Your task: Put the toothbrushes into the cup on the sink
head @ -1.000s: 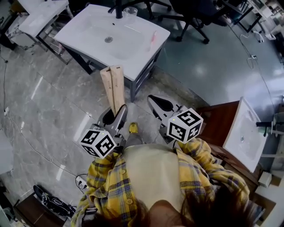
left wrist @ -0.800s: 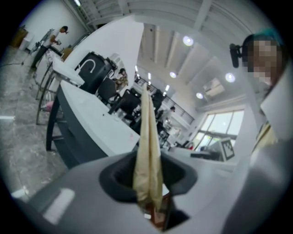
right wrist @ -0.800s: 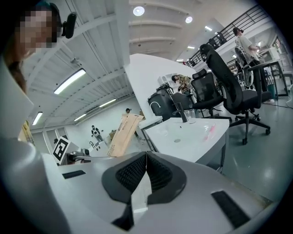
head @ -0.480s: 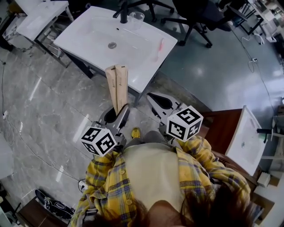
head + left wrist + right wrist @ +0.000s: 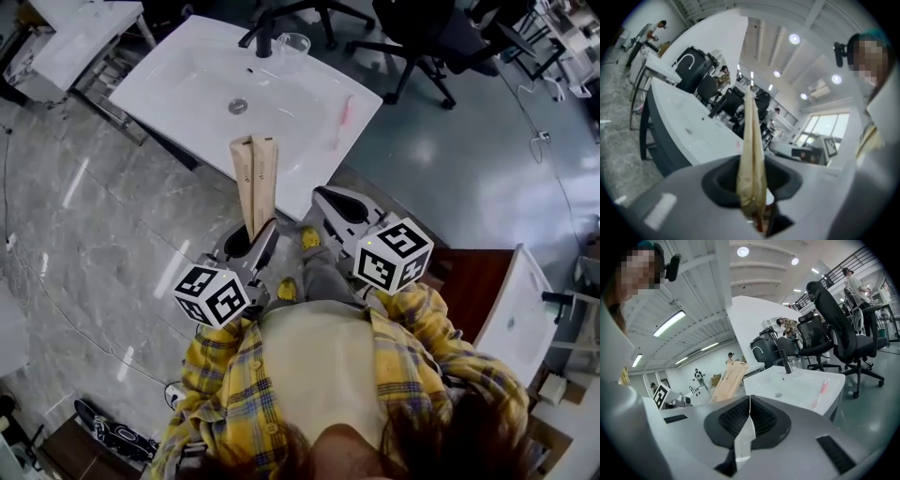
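A white sink (image 5: 187, 84) stands ahead, with a black faucet (image 5: 265, 42) and a clear cup (image 5: 293, 45) at its far rim. A pink toothbrush (image 5: 344, 112) lies on the sink's right side, also seen in the right gripper view as toothbrush (image 5: 820, 391) near the cup (image 5: 794, 365). My left gripper (image 5: 253, 236) is shut on a long tan cardboard box (image 5: 255, 183), which points up toward the sink; the box (image 5: 751, 154) fills the space between its jaws. My right gripper (image 5: 328, 199) hangs beside it, shut and empty (image 5: 749, 401), short of the sink's front edge.
Black office chairs (image 5: 431, 37) stand behind the sink. A second white basin (image 5: 511, 300) on a brown stand is at the right. A white table (image 5: 75, 37) sits at the far left. The floor is grey marble with cables along the left.
The sink has come closer and lower in the head view as the person steps toward it. Both grippers keep their places and the left still holds the box.
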Motion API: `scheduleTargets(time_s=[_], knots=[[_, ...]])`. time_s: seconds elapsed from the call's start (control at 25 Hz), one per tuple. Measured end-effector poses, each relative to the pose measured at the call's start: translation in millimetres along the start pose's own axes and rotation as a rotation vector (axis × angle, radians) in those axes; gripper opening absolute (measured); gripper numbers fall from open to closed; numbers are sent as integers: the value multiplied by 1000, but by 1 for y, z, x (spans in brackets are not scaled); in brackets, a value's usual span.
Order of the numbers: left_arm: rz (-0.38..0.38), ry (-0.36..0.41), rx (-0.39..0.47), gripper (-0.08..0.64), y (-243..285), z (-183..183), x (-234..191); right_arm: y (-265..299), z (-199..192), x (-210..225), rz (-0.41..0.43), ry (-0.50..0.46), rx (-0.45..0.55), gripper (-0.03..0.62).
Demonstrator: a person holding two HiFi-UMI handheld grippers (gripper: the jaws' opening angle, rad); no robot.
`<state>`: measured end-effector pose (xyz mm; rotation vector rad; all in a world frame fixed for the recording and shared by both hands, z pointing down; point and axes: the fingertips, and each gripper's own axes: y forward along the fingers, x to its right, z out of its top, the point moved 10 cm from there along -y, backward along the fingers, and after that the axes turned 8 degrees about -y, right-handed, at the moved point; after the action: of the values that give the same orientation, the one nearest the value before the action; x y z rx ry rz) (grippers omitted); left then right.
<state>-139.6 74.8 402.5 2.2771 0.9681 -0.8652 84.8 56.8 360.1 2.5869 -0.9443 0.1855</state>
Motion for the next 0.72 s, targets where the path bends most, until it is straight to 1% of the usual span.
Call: scheduleTargets(time_s=[0.36,0.56,0.72], knots=[[48,-4,43,112,63,43,-11,45,41,67,93,-27,-10,14],[62,-4,54,112,94,57,-15,65,58,99,138,-35,-3,14],[85,-12,75,112,113,66,-24,81,64,122,175,-28,-10,14]])
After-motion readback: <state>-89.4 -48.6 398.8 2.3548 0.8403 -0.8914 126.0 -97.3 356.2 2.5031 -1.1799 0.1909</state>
